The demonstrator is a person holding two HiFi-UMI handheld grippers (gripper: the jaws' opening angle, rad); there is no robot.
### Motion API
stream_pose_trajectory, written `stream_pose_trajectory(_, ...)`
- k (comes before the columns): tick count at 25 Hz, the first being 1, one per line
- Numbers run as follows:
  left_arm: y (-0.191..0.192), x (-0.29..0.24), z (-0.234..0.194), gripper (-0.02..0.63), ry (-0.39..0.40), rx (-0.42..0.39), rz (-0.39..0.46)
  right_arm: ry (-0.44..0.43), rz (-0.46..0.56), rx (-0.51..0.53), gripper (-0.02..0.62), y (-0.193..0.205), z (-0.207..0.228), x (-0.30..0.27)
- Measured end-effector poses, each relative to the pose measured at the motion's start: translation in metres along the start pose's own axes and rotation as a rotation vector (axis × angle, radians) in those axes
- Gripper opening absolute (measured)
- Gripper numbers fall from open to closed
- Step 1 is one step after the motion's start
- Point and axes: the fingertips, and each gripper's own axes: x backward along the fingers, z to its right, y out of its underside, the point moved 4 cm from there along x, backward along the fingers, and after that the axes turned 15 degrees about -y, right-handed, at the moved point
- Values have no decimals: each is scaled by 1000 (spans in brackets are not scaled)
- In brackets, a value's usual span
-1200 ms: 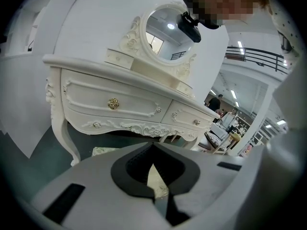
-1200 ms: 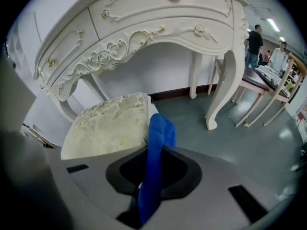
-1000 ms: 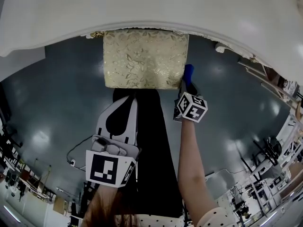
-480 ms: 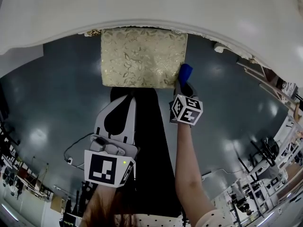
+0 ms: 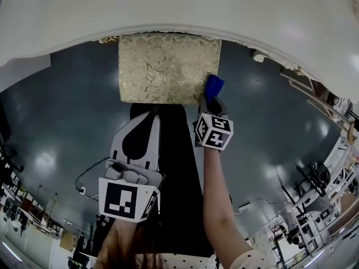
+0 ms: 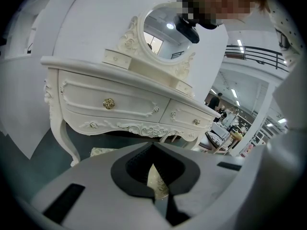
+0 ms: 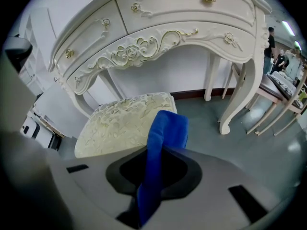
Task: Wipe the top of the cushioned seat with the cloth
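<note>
The cushioned seat (image 5: 168, 67) is a pale gold floral stool, half tucked under a white dressing table (image 5: 179, 10). In the right gripper view the cushioned seat (image 7: 127, 123) lies just ahead. My right gripper (image 5: 211, 97) is shut on a blue cloth (image 5: 213, 86), and the blue cloth (image 7: 160, 152) sticks up between its jaws at the seat's near right corner. My left gripper (image 5: 147, 122) hangs lower, short of the seat's near edge, shut with nothing in it. Through its jaws a sliver of the seat (image 6: 157, 181) shows.
The dressing table has curved legs (image 7: 242, 87) at the right of the seat and drawers with gold knobs (image 6: 109, 103). Dark glossy floor (image 5: 67, 116) spreads on both sides. Furniture and equipment (image 5: 320, 178) crowd the room's far right.
My right gripper has moved left and toward the seat, bringing the blue cloth from beside the right edge to over the near right corner. The left gripper has stayed put.
</note>
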Motion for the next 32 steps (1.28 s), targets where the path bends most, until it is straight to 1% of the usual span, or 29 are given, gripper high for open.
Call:
stream_pose_trajectory(14, -1, 1, -9, -2, -5, 9, 6, -10, -6, 53, 57, 1, -42, -20)
stream_pose_trajectory(18, -1, 3, -14, -2, -10, 16, 8, 8, -1, 53, 57, 1, -46, -22)
stream_pose_trajectory(32, -3, 6, -30, -2, -20, 34, 5, 8, -10, 67, 57, 2, -61, -29)
